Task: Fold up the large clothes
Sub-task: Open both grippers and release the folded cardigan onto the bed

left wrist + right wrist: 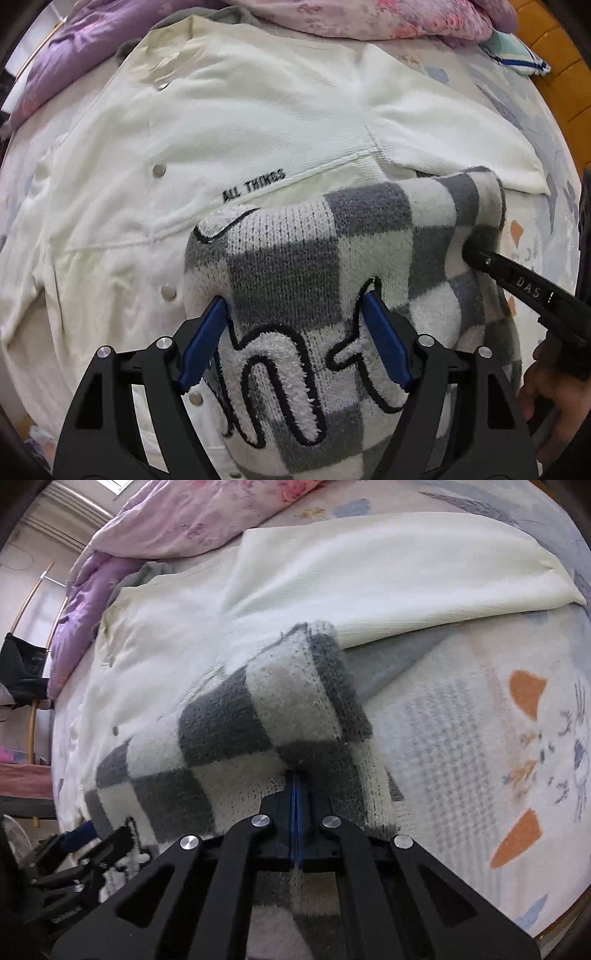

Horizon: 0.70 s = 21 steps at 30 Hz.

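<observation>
A grey-and-white checked knit sweater (314, 266) with fuzzy outlined lettering lies on top of a cream snap-button jacket (207, 122) marked "ALL THINGS". My left gripper (295, 306) is open, its blue pads either side of the sweater's lettering, just above the knit. My right gripper (297, 775) is shut on the sweater's sleeve (295, 701), with the cuff hanging past the pinch. The right gripper also shows in the left wrist view (476, 251) at the sweater's right edge. The jacket also shows in the right wrist view (351, 576).
The clothes lie on a bed with a pale patterned sheet (498, 738). A pink floral quilt (369, 18) and a purple quilt (62, 48) are bunched along the far side. A wooden bed frame (554, 74) runs at the right. A fan (18, 838) stands beyond the bed.
</observation>
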Motion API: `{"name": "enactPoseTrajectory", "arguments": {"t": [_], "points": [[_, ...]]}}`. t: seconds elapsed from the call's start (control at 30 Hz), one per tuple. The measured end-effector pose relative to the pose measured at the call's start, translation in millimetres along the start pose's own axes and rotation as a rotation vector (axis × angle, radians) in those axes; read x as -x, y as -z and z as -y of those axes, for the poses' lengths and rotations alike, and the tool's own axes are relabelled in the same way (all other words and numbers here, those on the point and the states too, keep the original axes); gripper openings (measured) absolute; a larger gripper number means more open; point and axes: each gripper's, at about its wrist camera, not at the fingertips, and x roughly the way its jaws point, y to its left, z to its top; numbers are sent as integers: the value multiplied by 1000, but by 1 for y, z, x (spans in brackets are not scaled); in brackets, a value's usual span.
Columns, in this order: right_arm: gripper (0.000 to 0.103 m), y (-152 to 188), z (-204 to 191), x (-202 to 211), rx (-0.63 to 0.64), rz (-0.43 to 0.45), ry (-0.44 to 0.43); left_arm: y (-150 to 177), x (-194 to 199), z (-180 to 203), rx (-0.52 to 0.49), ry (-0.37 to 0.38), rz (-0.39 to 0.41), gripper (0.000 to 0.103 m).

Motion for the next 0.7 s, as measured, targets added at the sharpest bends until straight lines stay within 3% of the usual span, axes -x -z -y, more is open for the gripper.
{"name": "enactPoseTrajectory", "arguments": {"t": [0.17,0.2,0.33,0.4,0.5,0.53,0.6,0.7], "points": [[0,8,-9,29,-6,5,-27,7,4,-13,33,56,3,79],[7,21,-8,46,-21,6,-42,11,6,-18,43,72,10,79],[7,92,-4,83,-7,-57,-73,20,10,-27,43,125,38,79],[3,121,5,73,19,-117,6,23,12,-27,30,133,57,80],[0,148,40,49,-34,-148,9,32,23,-33,43,216,110,84],[0,150,46,44,-34,-146,4,37,26,-36,46,238,129,85],[0,149,54,40,-51,-152,-12,56,36,-46,57,189,162,87],[0,146,53,39,-32,-160,-21,94,42,-73,161,234,157,87]]}}
